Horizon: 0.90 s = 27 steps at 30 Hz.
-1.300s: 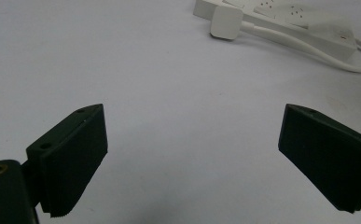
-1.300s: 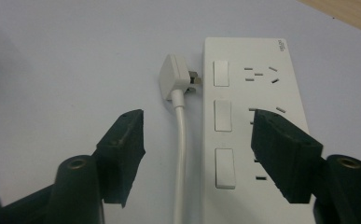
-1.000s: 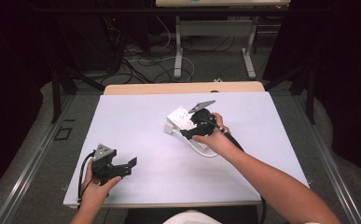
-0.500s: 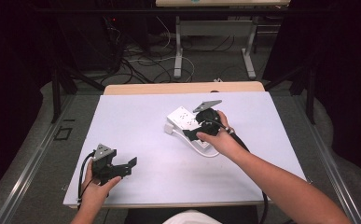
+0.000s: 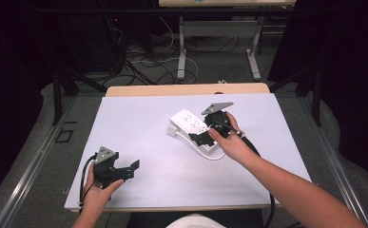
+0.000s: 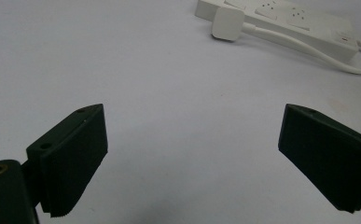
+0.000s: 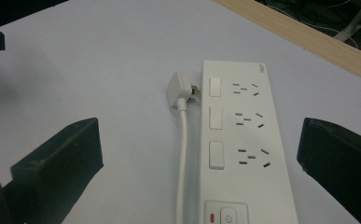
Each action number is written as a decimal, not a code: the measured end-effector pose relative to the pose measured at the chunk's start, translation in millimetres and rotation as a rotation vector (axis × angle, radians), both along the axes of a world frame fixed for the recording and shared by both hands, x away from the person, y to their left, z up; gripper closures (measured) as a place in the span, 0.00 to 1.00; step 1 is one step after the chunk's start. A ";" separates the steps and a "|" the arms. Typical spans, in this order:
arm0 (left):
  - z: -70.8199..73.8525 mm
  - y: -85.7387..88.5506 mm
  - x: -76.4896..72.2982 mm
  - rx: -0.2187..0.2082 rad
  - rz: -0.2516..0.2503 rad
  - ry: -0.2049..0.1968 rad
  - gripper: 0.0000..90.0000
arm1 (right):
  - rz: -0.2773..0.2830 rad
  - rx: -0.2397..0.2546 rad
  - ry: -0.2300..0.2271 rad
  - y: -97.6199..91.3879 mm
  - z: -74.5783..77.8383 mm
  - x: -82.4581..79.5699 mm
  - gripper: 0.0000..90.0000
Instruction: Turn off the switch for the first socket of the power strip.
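White, smooth and slab-shaped, the power strip (image 7: 243,149) lies flat on the pale table (image 5: 139,118), its long axis slanting away from us toward the table's wooden far edge (image 5: 186,89). Beside it rests its plug (image 7: 180,89), the cord (image 7: 183,158) running along it. Over the strip our right gripper (image 5: 209,129) has just spread wide, pinching nothing. Well apart from the strip, our left gripper (image 5: 124,170) gapes empty.

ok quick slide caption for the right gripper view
White power strip and its loose plug on the table, framed by open jaws.
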<state>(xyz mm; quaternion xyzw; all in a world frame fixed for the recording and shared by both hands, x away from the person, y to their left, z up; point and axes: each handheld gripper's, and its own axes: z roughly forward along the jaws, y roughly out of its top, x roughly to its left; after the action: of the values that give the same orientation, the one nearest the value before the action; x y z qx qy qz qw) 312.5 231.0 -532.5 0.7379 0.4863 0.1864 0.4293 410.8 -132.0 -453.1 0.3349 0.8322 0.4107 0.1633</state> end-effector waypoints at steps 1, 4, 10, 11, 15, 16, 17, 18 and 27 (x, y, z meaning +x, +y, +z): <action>0.0 0.0 0.0 0.000 0.000 0.000 0.09 | 0.006 -0.003 0.001 -1.2 0.6 -0.9 0.00; -0.1 0.3 0.3 -0.002 0.000 -0.001 0.09 | 0.005 -0.013 -0.006 -5.4 1.5 -3.8 0.00; -0.4 -0.4 0.4 0.001 0.001 0.000 0.09 | 0.003 -0.013 -0.019 -16.3 2.4 -8.1 0.00; -0.5 -0.5 0.6 0.001 0.001 -0.001 0.09 | -0.003 -0.015 -0.015 -18.0 2.9 -9.3 0.00; -0.2 -0.4 0.3 0.002 0.002 0.000 0.09 | -0.006 -0.011 -0.024 -25.4 3.6 -11.8 0.00; -0.1 -0.3 0.2 0.001 0.002 0.000 0.09 | -0.010 -0.013 -0.020 -27.4 4.1 -12.9 0.00; -0.1 -0.1 0.4 0.003 0.002 -0.004 0.09 | -0.011 -0.015 -0.021 -29.2 4.5 -13.9 0.00; -0.2 -0.3 0.1 0.000 0.004 0.000 0.09 | -0.012 -0.015 -0.029 -31.1 4.7 -14.7 0.00; -0.1 0.1 0.3 -0.002 0.004 -0.002 0.09 | -0.036 -0.009 -0.042 -52.2 6.8 -24.5 0.00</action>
<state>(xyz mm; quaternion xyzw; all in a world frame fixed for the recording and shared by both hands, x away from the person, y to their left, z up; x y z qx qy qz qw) 312.8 231.1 -532.6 0.7364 0.4875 0.1874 0.4300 386.3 -184.2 -446.3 0.3404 0.8242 0.4110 0.1893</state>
